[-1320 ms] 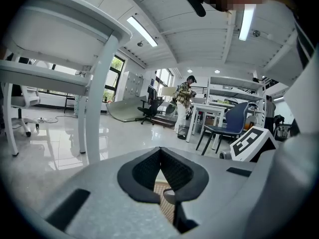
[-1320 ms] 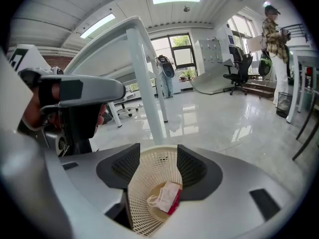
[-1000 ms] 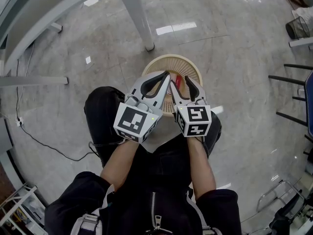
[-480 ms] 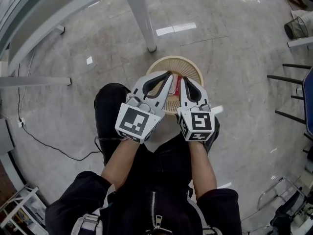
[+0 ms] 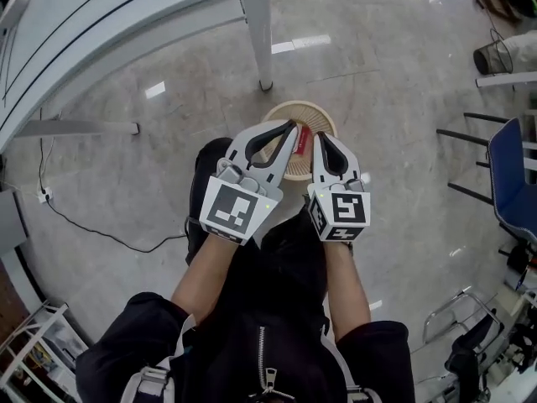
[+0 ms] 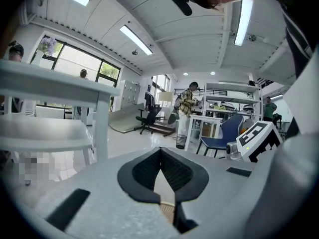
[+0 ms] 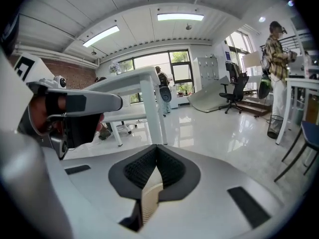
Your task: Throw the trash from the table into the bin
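In the centre of the frame, a round beige woven bin point(image 5: 289, 107) stands on the floor, with red trash point(image 5: 304, 138) inside. Just above it, the left gripper point(image 5: 290, 127) and right gripper point(image 5: 317, 136) have their fingers pressed together, holding nothing. A white bench point(image 5: 126, 15) is at upper left.

Black zip jacket point(image 5: 289, 355), sleeves point(image 5: 134, 342) pushed up; left gripper point(image 5: 290, 126) and right gripper point(image 5: 317, 135) grey, black-padded jaws, square-marker cubes point(image 5: 235, 211).

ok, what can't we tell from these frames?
1. Bin contents: in the head view the left gripper and right gripper cover most of it; only a red scrap shows.
2. Table top: cut by the head view's edge; the gripper views see it edge-on.
3. Bin in the gripper views: a sliver behind shut jaws.
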`<state>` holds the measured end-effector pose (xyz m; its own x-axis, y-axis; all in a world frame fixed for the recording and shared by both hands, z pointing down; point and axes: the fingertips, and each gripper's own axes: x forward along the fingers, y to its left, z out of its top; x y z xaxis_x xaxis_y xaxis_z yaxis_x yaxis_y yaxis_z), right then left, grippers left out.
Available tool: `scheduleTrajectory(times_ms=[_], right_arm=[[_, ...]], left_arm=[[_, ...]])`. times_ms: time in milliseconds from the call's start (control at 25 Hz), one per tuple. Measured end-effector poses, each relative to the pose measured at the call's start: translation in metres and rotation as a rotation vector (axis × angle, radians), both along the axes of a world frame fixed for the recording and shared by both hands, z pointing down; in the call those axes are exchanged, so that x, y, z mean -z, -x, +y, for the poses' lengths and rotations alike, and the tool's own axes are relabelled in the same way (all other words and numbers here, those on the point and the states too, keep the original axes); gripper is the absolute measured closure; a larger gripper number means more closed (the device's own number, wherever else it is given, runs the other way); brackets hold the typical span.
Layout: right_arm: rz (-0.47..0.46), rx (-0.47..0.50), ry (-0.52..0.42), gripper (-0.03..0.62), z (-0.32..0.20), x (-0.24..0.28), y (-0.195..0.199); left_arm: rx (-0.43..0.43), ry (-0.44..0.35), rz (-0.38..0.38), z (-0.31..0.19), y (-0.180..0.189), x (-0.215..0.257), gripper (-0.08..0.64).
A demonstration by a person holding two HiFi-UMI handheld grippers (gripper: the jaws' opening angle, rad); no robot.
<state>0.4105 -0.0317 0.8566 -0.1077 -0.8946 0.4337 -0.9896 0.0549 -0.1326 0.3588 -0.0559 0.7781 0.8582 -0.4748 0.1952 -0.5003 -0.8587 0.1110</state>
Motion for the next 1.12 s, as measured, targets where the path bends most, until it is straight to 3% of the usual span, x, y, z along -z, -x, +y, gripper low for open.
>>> scheduleTrajectory(times_ms=[480,680,840,1120], right_arm=[[0.035,0.028,-0.009,0.583,0.020,0.254,0.018],[0.030,0.052,-0.025,0.581,0.038,0.341,0.024],[0.028,0.076,-0.045,0.581,0.055,0.392,0.028],[0.008,0.114,-0.079,0.581,0.089,0.444,0.035]], left_arm=[[0.058,0.033,0.022,0.016,0.022,0.251,0.552],[0.049,-0.005,0.011,0.034,0.024,0.335,0.552],[0.058,-0.011,0.011,0.053,0.024,0.383,0.552],[0.081,-0.074,-0.025,0.091,0.035,0.427,0.552]])
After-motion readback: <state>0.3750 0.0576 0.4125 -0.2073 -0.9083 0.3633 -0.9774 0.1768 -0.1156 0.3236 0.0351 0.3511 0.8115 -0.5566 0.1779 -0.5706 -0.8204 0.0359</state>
